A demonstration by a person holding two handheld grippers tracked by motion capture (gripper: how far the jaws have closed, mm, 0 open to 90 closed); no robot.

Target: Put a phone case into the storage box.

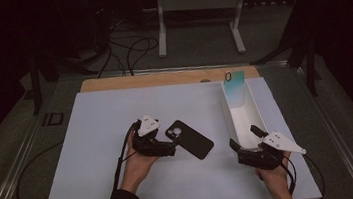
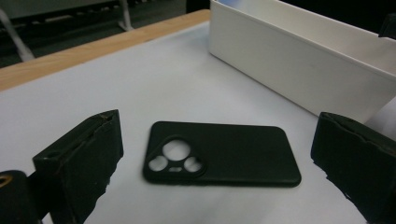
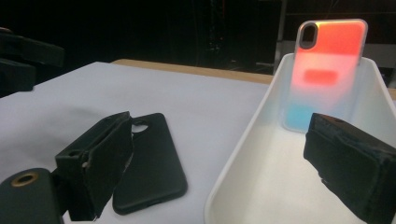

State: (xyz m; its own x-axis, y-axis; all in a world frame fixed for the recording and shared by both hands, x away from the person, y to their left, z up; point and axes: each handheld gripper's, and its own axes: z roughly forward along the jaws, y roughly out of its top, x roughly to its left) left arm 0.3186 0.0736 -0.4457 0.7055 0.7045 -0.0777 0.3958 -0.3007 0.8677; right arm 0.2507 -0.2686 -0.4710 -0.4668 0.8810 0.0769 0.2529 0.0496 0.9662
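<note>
Two phone cases were on the table, and two grippers, one in each hand. The black case point(image 1: 190, 139) lay flat on the white sheet point(image 1: 93, 139), camera cut-outs up, out in the open between the two grippers. The left gripper view had it dead ahead point(image 2: 222, 153), lying between the two black jaws with clear sheet on either side, touched by neither. So the left gripper point(image 1: 170, 148) was spread wide and held nothing, its tips just beside the near end of the case.

The second case, the colourful one point(image 3: 327, 70), stood upright against the far end wall of the one white bin point(image 3: 243, 149). In the right gripper view it glowed orange-red over pale blue; from above it read teal point(image 1: 235, 89), so its true colour was hard to call. Its lower end was cut off behind the bin wall and the right-hand jaw.

The right gripper point(image 1: 245, 139) sat at the near end of the bin point(image 1: 228, 119), jaws wide apart, nothing between them: one jaw out over the sheet by the black case point(image 3: 149, 168), the other over the inside of the bin. Whether either jaw touched the bin rim couldn't be told.

The left hand point(image 1: 137, 167) and right hand point(image 1: 274, 176) came in from the bottom edge, the right one partly cut off. Beyond the wooden table edge point(image 1: 162, 78), everything sank into dark: a pale frame point(image 1: 199, 11) and loose cables point(image 1: 131, 49) on the floor, little else readable.
</note>
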